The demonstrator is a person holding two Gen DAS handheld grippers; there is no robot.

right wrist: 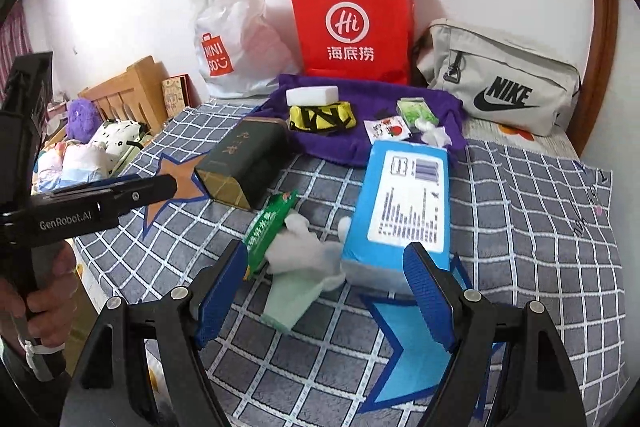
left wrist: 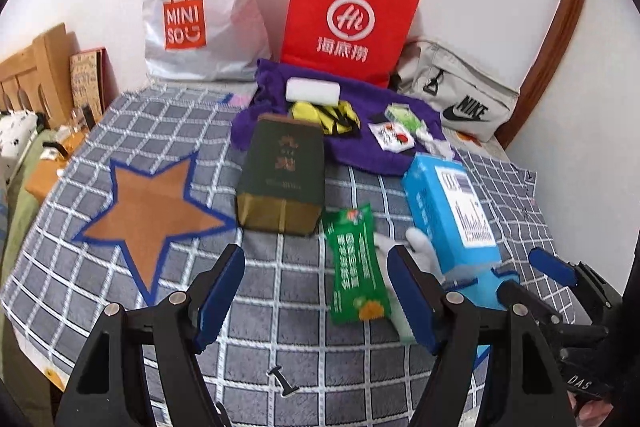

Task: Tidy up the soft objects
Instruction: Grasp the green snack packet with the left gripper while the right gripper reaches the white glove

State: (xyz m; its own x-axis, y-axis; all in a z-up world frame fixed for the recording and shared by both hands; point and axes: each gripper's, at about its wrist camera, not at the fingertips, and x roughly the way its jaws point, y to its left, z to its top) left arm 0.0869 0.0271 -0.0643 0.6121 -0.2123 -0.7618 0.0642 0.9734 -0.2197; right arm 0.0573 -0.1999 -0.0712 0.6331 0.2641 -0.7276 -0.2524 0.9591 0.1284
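Note:
On the grey checked blanket (left wrist: 120, 307) lies a green packet (left wrist: 356, 267), just ahead of my left gripper (left wrist: 316, 295), which is open and holds nothing. A pale green and white cloth (right wrist: 300, 279) lies crumpled between the packet (right wrist: 268, 227) and a blue box (right wrist: 400, 211). My right gripper (right wrist: 326, 295) is open, its fingers either side of the cloth without pressing on it. A purple towel (right wrist: 360, 143) farther back carries a white block (right wrist: 312, 95), a yellow-black bundle (right wrist: 322, 119) and small packets (right wrist: 388, 131). The right gripper (left wrist: 528, 279) shows beside the blue box (left wrist: 448, 211).
A dark green box (left wrist: 280, 179) lies left of the packet. A red paper bag (right wrist: 352, 23), a white plastic bag (right wrist: 232, 39) and a grey Nike bag (right wrist: 500, 83) lean on the back wall. A hand (right wrist: 40, 287) holds the left gripper (right wrist: 168, 187). The bed's left edge drops to clutter.

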